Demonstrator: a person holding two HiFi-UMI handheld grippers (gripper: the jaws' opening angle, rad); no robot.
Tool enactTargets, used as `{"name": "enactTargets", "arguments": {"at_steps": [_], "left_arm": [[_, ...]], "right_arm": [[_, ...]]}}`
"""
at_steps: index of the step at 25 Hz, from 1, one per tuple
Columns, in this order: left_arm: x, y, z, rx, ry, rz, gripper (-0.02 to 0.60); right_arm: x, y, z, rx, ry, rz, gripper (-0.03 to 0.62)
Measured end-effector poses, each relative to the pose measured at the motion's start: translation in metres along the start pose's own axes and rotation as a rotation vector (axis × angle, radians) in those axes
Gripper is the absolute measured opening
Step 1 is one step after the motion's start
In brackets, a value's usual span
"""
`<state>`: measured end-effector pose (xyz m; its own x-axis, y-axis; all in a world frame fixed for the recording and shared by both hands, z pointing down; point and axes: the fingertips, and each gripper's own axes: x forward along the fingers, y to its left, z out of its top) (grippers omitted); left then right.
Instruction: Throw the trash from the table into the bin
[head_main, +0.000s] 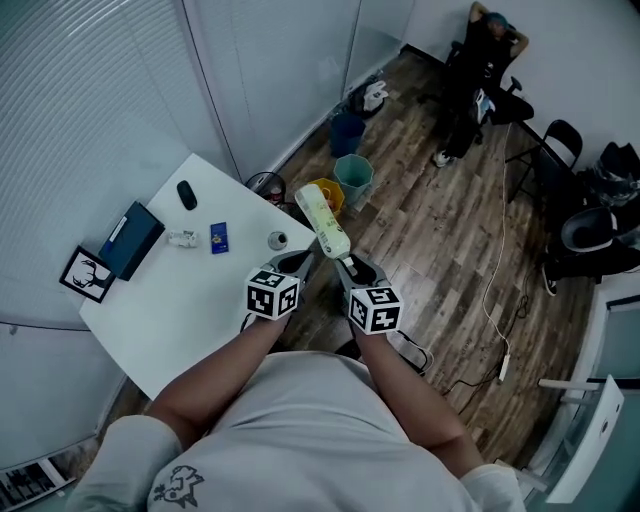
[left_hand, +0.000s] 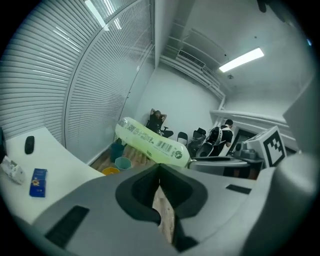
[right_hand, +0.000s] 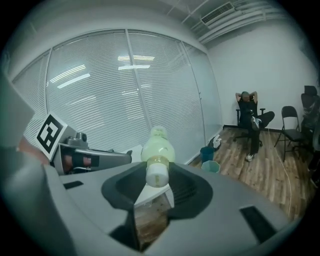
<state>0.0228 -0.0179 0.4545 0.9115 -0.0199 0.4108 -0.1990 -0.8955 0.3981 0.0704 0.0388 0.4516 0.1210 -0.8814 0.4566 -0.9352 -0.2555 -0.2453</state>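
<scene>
The pale green plastic bottle (head_main: 322, 222) is probably light and thin-walled. It looks smooth and round enough to swivel or slip, and it would dent rather than break. The neck and cap are its stiffest parts, so they make the surest place to hold it, though most of the body's length then hangs out beyond the grip.

That is how the right hand-held gripper (head_main: 350, 265) has it. In the right gripper view its jaws stand about half apart and are clamped on the cap end (right_hand: 158, 152). In the head view the body runs from those jaws toward 11 o'clock, in the air past the corner of the tabletop (head_main: 180, 300).

The left hand-held gripper (head_main: 300, 262) sits just beside it at 9 o'clock. Its jaws are drawn together on nothing, and the bottle crosses above their tips in the left gripper view (left_hand: 152, 141).

The yellow bin (head_main: 325, 195) and teal bin (head_main: 353, 178) stand on the floor at 12 o'clock, near the bottle's far end.
</scene>
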Motion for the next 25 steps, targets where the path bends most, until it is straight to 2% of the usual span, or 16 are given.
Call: {"name": "enactTargets", "arguments": {"at_steps": [5,10,14,21,25], "left_arm": [[0.047,-0.043,0.000,0.010,0.023,-0.017,0.006],[0.085,-0.084,0.009,0.055,0.030,-0.017,0.006],[0.115,-0.107,0.004,0.071,0.056,-0.025,0.006],[0.145,-0.127,-0.011,0.087,0.127,-0.058,0.006],[0.160,-0.129,-0.023,0.112,0.178,-0.104,0.006]], "right_arm": [[-0.028,-0.062,0.003,0.033,-0.017,-0.029,0.144],[-0.054,-0.111,0.013,0.043,-0.038,-0.045,0.144],[-0.067,-0.145,0.006,0.074,-0.034,-0.054,0.144],[-0.081,-0.187,-0.019,0.162,-0.017,-0.107,0.144],[-0.081,-0.201,-0.037,0.217,0.003,-0.161,0.144]]}}
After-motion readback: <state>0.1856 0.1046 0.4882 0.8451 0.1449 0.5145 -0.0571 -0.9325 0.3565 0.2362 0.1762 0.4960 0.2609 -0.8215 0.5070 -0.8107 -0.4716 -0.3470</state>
